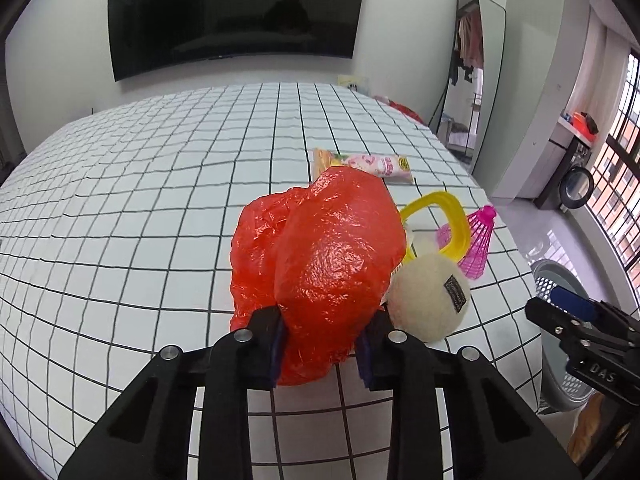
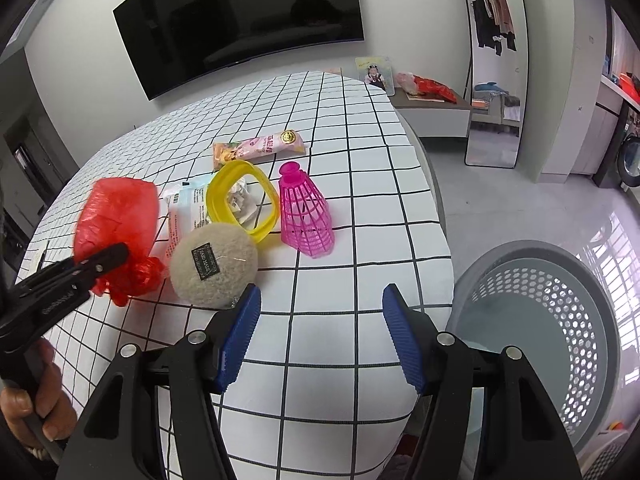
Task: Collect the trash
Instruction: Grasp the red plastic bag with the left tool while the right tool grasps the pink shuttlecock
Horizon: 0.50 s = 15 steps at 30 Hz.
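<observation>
Jaws of the left gripper [image 1: 322,346] pinch a crumpled red plastic bag [image 1: 320,256] on the grid-patterned table [image 1: 140,200], beside a cream felt ball [image 1: 428,300] whose dark label is unreadable. Right gripper [image 2: 320,336] hovers wide open, empty, near the grey perforated basket [image 2: 560,320]; "DAS" marks its body.

A crumpled red plastic bag [image 1: 320,264] sits puffed up on the checked worktop [image 1: 140,184], pinched at its near end. At its 1 o'clock lies a flat pink snack wrapper [image 1: 372,164]; at its 4 o'clock stands a grey perforated basket [image 2: 560,320]
</observation>
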Each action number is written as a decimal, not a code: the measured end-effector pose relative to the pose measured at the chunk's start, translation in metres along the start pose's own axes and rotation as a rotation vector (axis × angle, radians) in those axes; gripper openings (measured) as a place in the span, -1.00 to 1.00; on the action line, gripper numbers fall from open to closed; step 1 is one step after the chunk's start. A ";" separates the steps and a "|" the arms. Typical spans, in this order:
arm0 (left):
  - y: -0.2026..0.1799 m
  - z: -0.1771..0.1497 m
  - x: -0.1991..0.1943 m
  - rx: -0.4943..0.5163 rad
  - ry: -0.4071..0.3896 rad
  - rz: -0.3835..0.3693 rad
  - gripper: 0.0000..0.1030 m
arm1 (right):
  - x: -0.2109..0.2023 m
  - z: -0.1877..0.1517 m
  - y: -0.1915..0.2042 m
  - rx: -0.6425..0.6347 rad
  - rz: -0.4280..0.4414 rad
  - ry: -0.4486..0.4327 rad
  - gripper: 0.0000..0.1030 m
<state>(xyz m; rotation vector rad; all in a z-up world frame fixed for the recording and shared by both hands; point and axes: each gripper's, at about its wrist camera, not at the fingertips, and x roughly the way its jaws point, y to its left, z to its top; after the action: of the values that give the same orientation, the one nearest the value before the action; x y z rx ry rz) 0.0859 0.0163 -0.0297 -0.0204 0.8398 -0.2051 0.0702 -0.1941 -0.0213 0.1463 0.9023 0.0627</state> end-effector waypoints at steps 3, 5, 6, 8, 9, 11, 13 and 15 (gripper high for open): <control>0.001 0.003 -0.013 0.001 -0.038 0.005 -0.46 | 0.006 0.004 0.000 -0.007 -0.009 0.000 0.18; 0.000 0.005 -0.019 0.005 -0.055 0.011 -0.46 | 0.010 0.008 -0.001 -0.011 -0.012 -0.001 0.18; 0.000 0.006 -0.020 0.006 -0.060 0.013 -0.46 | 0.013 0.010 -0.001 -0.016 -0.013 -0.002 0.18; 0.000 0.007 -0.023 0.007 -0.069 0.018 -0.46 | 0.016 0.015 0.001 -0.026 -0.014 -0.007 0.18; 0.000 0.008 -0.024 0.007 -0.073 0.020 -0.46 | 0.017 0.019 0.001 -0.031 -0.014 -0.014 0.18; 0.001 0.009 -0.025 0.006 -0.079 0.021 -0.46 | 0.020 0.026 0.002 -0.038 -0.021 -0.030 0.18; 0.000 0.010 -0.026 0.009 -0.084 0.021 -0.46 | 0.026 0.034 0.000 -0.040 -0.032 -0.038 0.18; -0.001 0.010 -0.026 0.013 -0.086 0.019 -0.46 | 0.033 0.040 -0.001 -0.047 -0.046 -0.033 0.18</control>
<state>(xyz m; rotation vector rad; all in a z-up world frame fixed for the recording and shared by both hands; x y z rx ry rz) 0.0767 0.0200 -0.0036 -0.0091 0.7530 -0.1908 0.1220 -0.1950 -0.0230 0.0832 0.8699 0.0388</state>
